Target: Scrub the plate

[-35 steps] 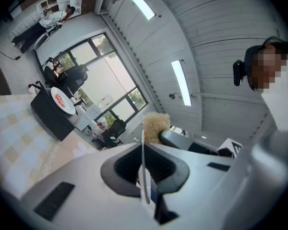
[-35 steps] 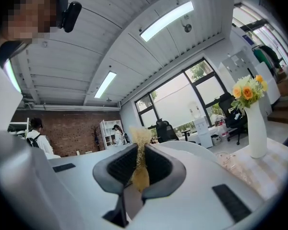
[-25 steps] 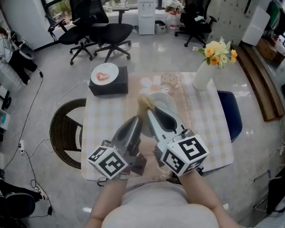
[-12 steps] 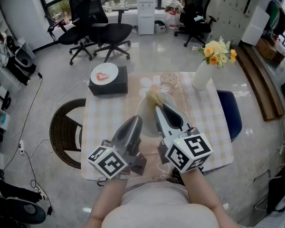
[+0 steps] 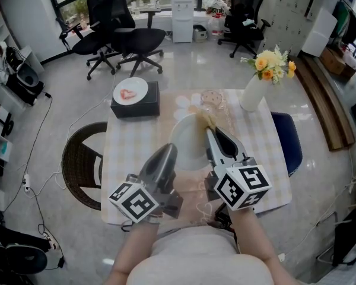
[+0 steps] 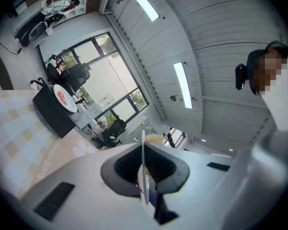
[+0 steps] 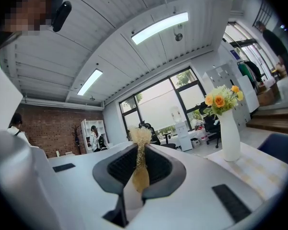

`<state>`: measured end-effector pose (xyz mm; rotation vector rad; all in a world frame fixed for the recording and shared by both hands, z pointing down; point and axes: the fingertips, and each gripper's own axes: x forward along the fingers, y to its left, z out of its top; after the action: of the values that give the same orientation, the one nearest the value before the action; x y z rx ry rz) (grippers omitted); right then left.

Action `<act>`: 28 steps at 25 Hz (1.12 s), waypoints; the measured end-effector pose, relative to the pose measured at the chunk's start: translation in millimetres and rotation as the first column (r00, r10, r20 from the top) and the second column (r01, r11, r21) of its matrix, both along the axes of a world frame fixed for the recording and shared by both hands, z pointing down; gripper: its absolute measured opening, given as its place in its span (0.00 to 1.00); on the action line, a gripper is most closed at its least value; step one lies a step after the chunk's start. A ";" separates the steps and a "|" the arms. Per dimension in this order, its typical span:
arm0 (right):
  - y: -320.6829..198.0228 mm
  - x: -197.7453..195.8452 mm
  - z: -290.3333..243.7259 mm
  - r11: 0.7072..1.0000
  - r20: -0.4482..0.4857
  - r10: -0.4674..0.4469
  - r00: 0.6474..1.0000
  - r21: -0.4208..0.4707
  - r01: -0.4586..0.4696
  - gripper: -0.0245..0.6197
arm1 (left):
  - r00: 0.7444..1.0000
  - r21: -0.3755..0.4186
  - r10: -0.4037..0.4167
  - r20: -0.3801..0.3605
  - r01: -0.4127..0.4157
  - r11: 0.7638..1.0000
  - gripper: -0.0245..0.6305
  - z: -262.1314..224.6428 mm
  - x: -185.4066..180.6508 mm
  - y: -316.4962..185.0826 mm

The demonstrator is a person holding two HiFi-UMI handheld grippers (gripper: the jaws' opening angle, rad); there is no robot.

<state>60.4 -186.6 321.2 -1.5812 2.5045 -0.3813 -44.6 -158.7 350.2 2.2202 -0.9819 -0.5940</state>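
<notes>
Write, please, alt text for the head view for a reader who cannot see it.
Seen from above, the left claw grips a white plate by its rim over a checked table while the right claw holds a yellowish scrubber at the plate's far edge. A vase of flowers stands at the table's far right.

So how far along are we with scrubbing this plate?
Done: both pickups. The left gripper is shut on the white plate, and the right gripper is shut on the tan scrubber. In hand: the scrubber is at the plate's far rim, so scrubbing looks under way. Left: the plate's cleanliness can't be judged here; a second plate with a red mark sits untouched on the black box.
</notes>
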 end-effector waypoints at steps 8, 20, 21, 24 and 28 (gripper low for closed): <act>-2.6 22.7 7.9 0.998 0.000 0.059 0.998 -0.021 -0.059 0.11 | 1.000 0.000 -0.003 -0.002 0.003 1.000 0.07 0.7 -1.3 -0.6; -0.1 52.2 9.6 0.990 -0.021 0.140 0.990 -0.025 -0.141 0.11 | 1.000 0.002 -0.011 0.004 0.011 1.000 0.07 0.0 -2.3 -2.1; 2.3 50.9 5.7 0.991 -0.013 0.136 0.991 -0.014 -0.136 0.11 | 1.000 0.002 -0.012 0.000 0.012 1.000 0.07 -0.5 -2.9 -2.1; 11.8 37.0 -5.3 0.996 0.020 0.092 0.996 0.015 -0.092 0.11 | 1.000 0.002 -0.016 -0.003 0.016 1.000 0.07 -1.1 -5.1 -2.6; 22.3 4.8 -9.1 0.999 0.121 -0.038 0.992 -0.004 0.038 0.11 | 1.000 0.001 -0.019 -0.004 0.019 1.000 0.07 -0.8 -5.0 -3.9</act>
<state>65.2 -164.3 312.2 -1.4678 2.4471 -0.4752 -49.6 -162.6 349.5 2.2124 -1.0014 -0.6077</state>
